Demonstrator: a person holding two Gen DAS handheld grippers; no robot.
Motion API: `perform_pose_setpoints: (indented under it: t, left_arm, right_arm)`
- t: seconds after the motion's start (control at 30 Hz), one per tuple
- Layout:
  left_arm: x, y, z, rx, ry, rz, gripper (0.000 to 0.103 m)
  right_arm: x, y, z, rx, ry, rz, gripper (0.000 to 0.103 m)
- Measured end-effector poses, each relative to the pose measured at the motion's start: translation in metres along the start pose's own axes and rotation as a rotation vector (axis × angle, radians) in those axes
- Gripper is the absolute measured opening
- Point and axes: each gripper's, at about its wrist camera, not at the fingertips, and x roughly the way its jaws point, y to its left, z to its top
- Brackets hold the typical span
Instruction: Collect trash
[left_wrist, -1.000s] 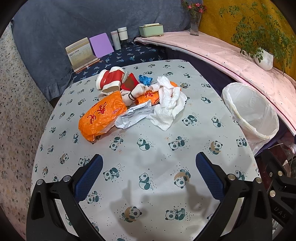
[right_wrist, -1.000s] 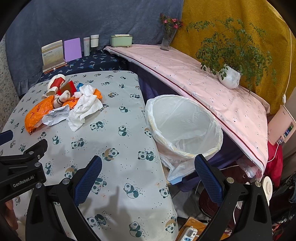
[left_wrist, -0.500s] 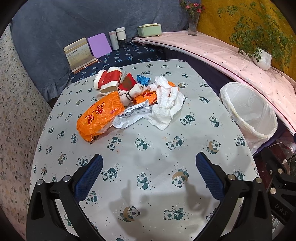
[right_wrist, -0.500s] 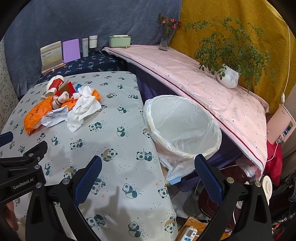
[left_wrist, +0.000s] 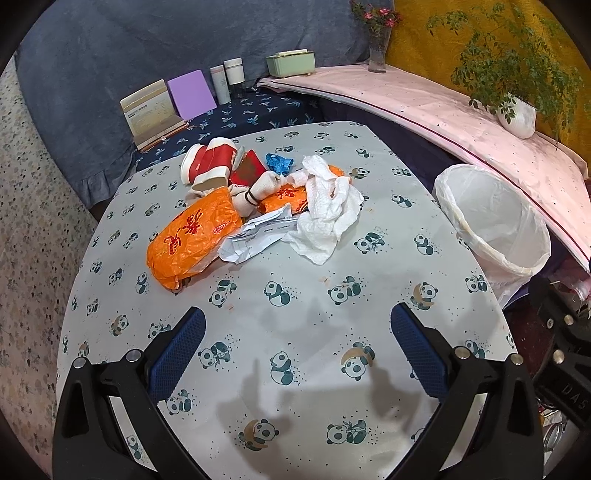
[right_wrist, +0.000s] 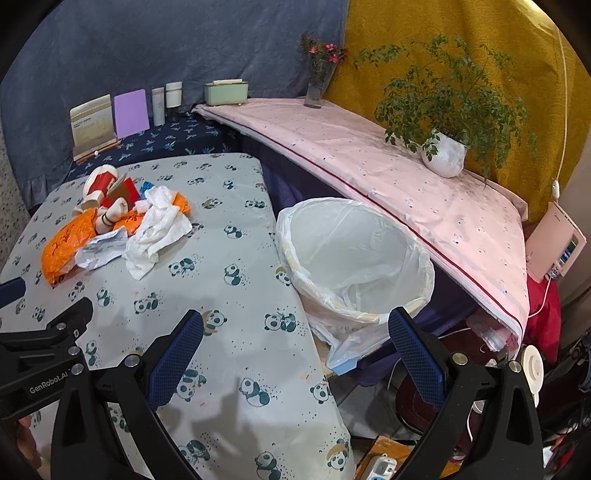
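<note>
A heap of trash lies on the far half of the panda-print table (left_wrist: 295, 332): an orange plastic bag (left_wrist: 192, 236), crumpled white paper (left_wrist: 258, 236), a white tissue (left_wrist: 325, 206), red paper cups (left_wrist: 210, 158) and a blue scrap (left_wrist: 279, 162). The heap also shows in the right wrist view, with the orange bag (right_wrist: 62, 247) and the tissue (right_wrist: 155, 229). A white-lined trash bin (right_wrist: 354, 262) stands off the table's right edge (left_wrist: 491, 225). My left gripper (left_wrist: 295, 350) is open and empty above the near table. My right gripper (right_wrist: 295, 354) is open and empty near the bin.
A pink-covered shelf (right_wrist: 388, 166) runs behind the bin with a potted plant (right_wrist: 443, 147) and a flower vase (right_wrist: 317, 85). A dark blue bench (left_wrist: 240, 114) at the back holds cards, bottles and a green box (left_wrist: 291, 62). Cables and a power strip (right_wrist: 380, 465) lie on the floor.
Both grippers have drifted slightly back and left, so the trash heap and bin sit a little farther off. Nothing was grasped or released.
</note>
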Motion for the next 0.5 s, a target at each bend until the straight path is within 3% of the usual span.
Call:
perform_pose_setpoints:
  t: [0.2, 0.5]
  left_arm:
    - [0.010, 0.015, 0.007, -0.022, -0.022, -0.030, 0.096]
    - [0.040, 0.064, 0.016, -0.096, -0.013, 0.002, 0.096]
  right_arm:
    - [0.003, 0.000, 0.008, 0.029, -0.025, -0.020, 0.096]
    - [0.028, 0.026, 0.021, 0.030, -0.002, 0.022, 0.096]
